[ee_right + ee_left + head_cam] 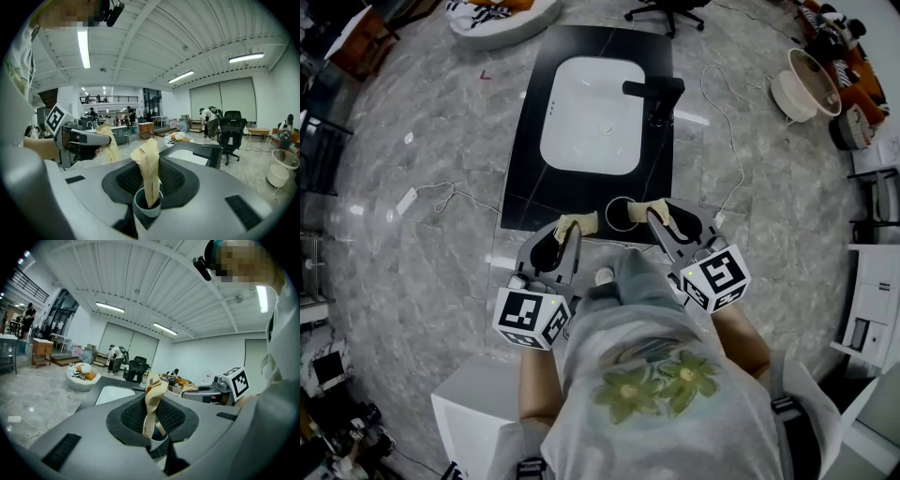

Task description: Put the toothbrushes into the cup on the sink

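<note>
At a black tabletop (534, 192) with a white sink (591, 117) and black faucet (656, 94), we are holding 2 tools side by side over the near edge. The only print we are seeing is the black-and-white square markers on the left cube (532, 317) and the right cube (717, 277), plus a green flower design on the grey shirt (656, 384). No word on either is legible.

Both bare forearms are reaching forward from the body, with the tools angling slightly downward and leaning in toward each other.

The left tool (578, 223) is showing its tan-wrapped pads drawn narrow and pressed together, with nothing discernible between them. The right tool (645, 212) is showing the same: pads closed into 1 tan strip.

The cup (619, 212) is standing on the tabletop's near edge, short of the sink. It is sitting between the 2 tool tips, just beside the right one. In the right gripper view its pale rim is showing just below the closed pads. The toothbrushes are too hard to make out in any view.
</note>
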